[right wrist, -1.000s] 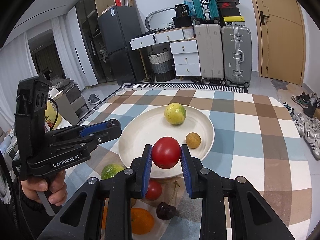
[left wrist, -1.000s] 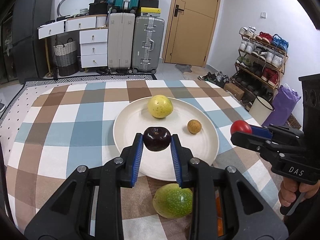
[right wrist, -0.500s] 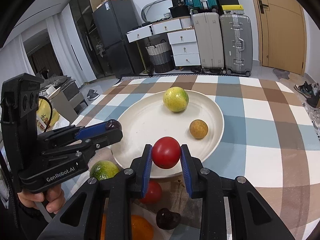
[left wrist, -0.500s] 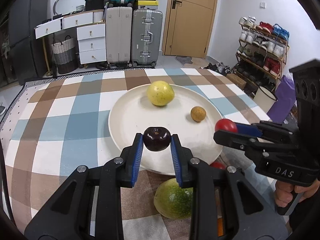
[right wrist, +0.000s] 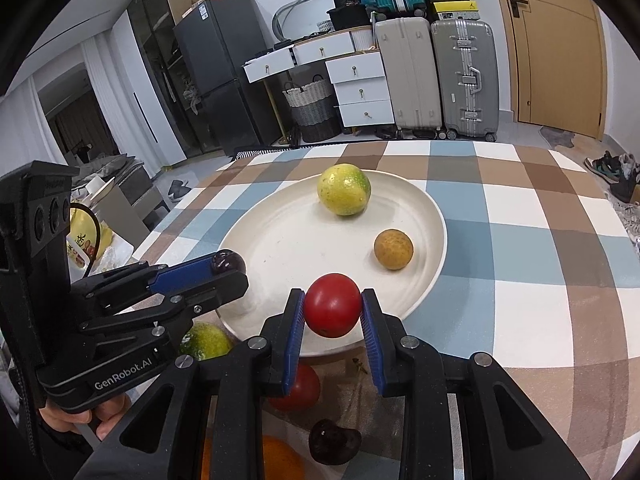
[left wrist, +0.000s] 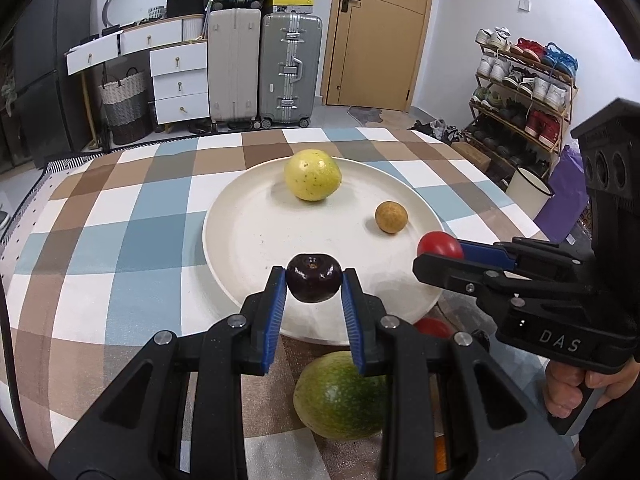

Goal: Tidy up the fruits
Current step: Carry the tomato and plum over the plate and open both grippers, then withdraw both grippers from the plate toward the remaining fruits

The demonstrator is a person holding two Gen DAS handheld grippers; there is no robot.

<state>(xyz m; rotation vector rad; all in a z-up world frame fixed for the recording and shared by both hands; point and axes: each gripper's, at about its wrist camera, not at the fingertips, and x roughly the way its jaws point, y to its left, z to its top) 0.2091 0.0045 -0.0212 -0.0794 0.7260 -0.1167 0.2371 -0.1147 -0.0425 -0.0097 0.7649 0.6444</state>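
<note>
My left gripper (left wrist: 314,284) is shut on a dark cherry (left wrist: 314,282) and holds it over the near edge of the white plate (left wrist: 248,236). My right gripper (right wrist: 332,312) is shut on a red tomato (right wrist: 332,310) over the plate's near rim (right wrist: 438,256). The plate holds a yellow-green fruit (left wrist: 312,174) and a small brown round fruit (left wrist: 391,217). Each gripper shows in the other's view: the right gripper (left wrist: 440,246) and the left gripper (right wrist: 228,264).
On the checked tablecloth in front of the plate lie a green fruit (left wrist: 340,396), a second red tomato (right wrist: 298,388), another dark cherry (right wrist: 334,440) and an orange (right wrist: 280,456). Suitcases (left wrist: 290,68), drawers and a shoe rack (left wrist: 524,84) stand beyond the table.
Both grippers have moved forward over the plate's near edge with their fruits still held. The plate and the fruits on it have not moved.
</note>
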